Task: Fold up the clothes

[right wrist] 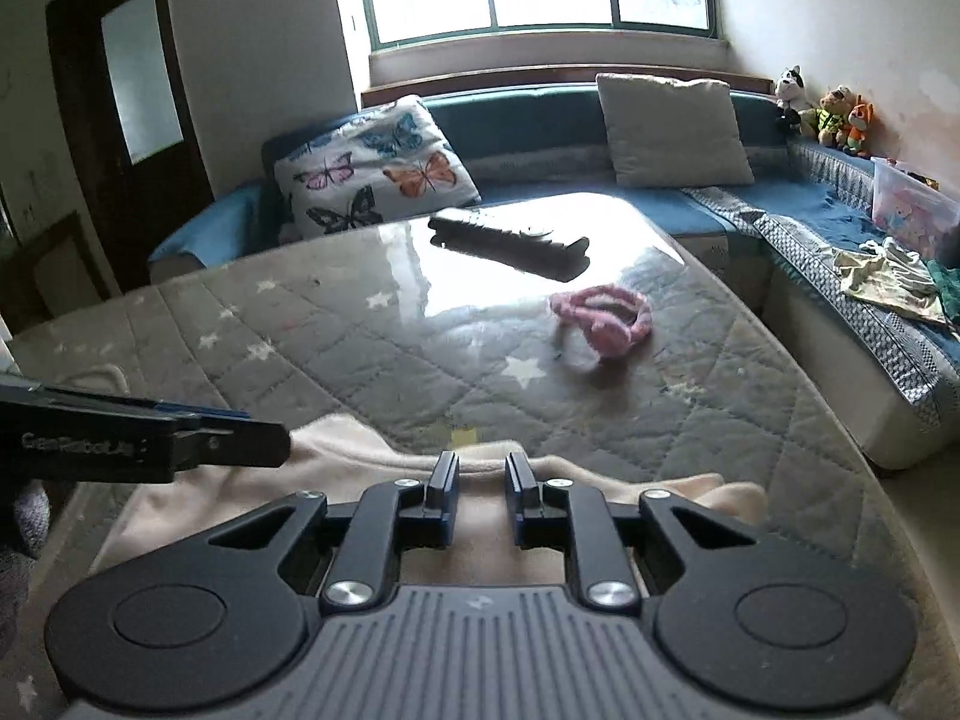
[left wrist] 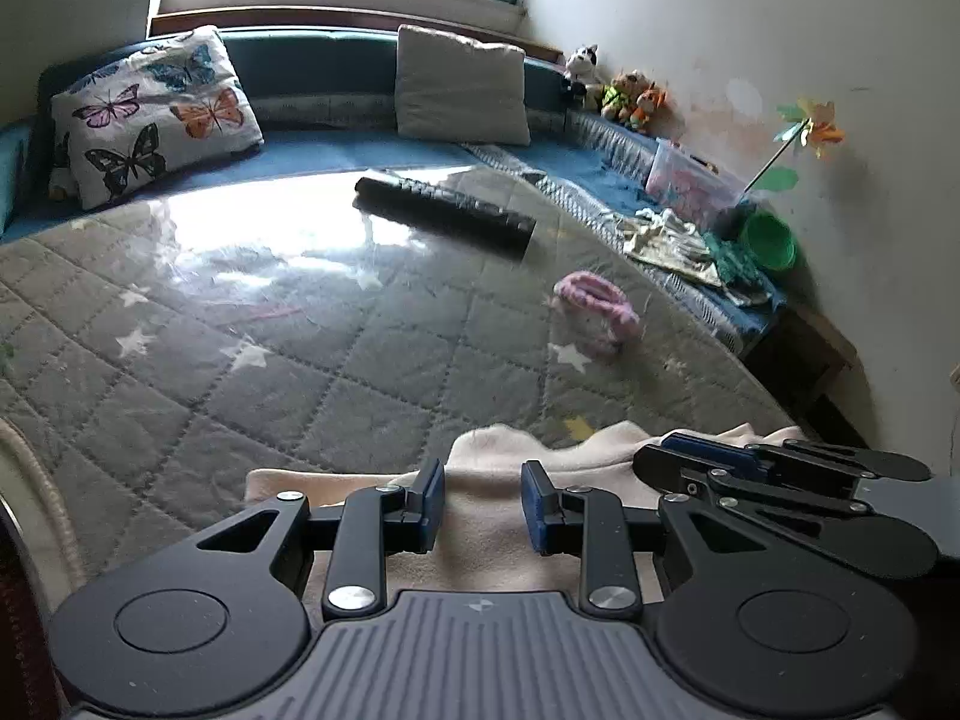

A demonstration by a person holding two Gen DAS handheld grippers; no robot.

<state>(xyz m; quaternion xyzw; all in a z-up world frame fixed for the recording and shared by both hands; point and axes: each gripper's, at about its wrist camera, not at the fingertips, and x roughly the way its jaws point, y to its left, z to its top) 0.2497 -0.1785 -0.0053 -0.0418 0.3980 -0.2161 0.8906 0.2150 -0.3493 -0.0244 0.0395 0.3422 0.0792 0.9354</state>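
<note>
Cream garment [left wrist: 480, 516] lies beneath both parted grippers [left wrist: 483, 501] [right wrist: 482, 495].

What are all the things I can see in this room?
garment: 1, cream, near table edge under both grippers
hair band: 1, pink, mid table
keyboard: 1, black, far side of table
table: 1, grey quilted cover with white stars
butterfly pillow: 1, white, sofa left
plain pillow: 1, beige, sofa back
plush toys: about 3, sofa corner
bucket: 1, green, by wall
pinwheel: 1, multicoloured, by wall
left gripper: open, over garment
right gripper: open, over garment
</note>
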